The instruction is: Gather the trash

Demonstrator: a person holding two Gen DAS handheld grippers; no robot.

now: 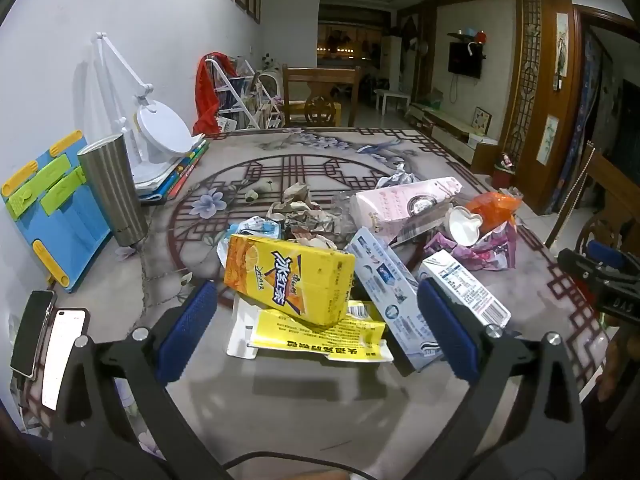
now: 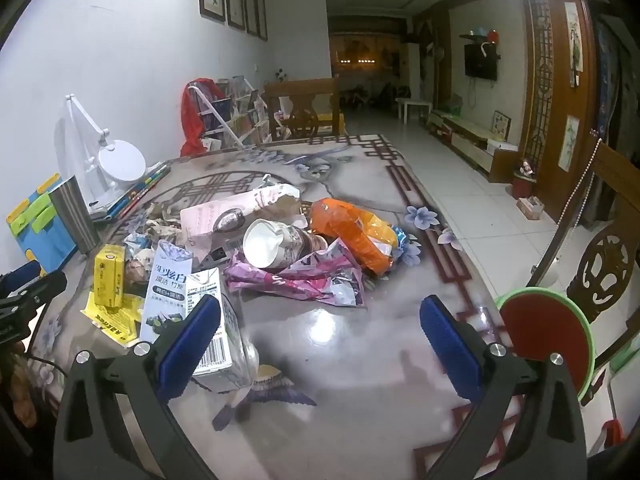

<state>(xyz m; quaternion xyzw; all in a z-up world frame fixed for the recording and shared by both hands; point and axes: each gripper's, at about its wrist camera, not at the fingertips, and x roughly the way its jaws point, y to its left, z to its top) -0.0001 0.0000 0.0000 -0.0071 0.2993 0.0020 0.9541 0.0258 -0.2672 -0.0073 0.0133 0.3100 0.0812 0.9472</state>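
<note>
A heap of trash lies on the patterned table. A yellow drink carton stands nearest my left gripper, which is open and empty just in front of it. A toothpaste box, a white box, a pink tissue pack, a crushed paper cup, an orange bag and crumpled paper lie behind. My right gripper is open and empty over bare table, with the white box by its left finger. The cup, orange bag and purple wrapper lie ahead.
A steel tumbler, a blue and yellow board, a white desk lamp and books stand along the left wall. Two phones lie at the near left. A red and green bin stands beyond the table's right edge, beside wooden chairs.
</note>
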